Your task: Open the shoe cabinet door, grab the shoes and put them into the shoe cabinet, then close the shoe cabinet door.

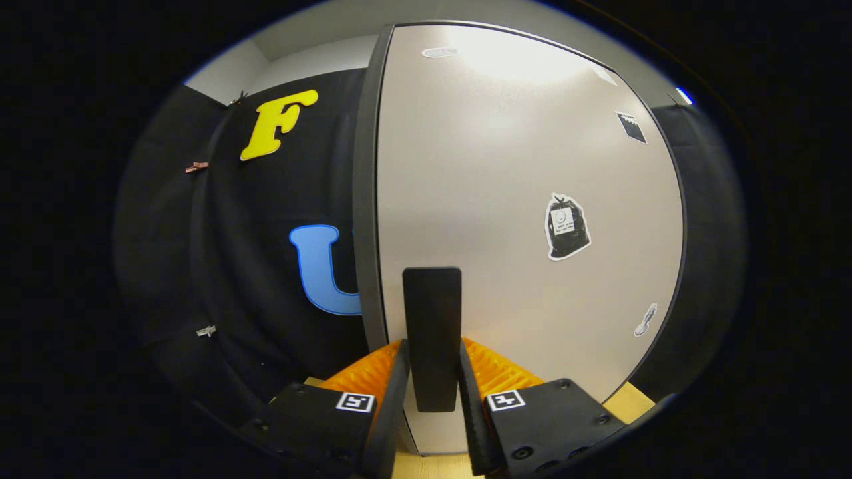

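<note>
Gripper is pinching the door handle, door looks closed or barely open.

Both fingers are pressing on the handle's lower end, so a skewed pull is risking a slip off the bottom. Beyond it, the cabinet door is facing flat on; hinge side unclear, so pulling straight back may be fighting the swing. Shoes not visible.

**Floor with cabinet on it**

Pale wooden floor is showing under the fingers. Shoe cabinet is standing directly on it, door shut. Gripper fingers are pressing both sides of the door handle.
</note>
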The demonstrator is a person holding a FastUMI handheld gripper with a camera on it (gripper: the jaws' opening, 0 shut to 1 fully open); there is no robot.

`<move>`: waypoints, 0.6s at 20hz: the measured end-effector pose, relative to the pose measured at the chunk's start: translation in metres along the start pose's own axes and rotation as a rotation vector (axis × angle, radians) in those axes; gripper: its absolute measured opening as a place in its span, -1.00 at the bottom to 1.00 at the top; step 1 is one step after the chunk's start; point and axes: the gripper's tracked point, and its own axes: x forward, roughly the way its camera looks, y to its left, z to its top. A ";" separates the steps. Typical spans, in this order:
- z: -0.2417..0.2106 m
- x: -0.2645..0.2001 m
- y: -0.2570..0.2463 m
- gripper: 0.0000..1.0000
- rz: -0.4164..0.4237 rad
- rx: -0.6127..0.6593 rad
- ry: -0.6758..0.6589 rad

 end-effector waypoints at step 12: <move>0.000 -0.002 -0.002 -0.59 0.013 -0.040 -0.002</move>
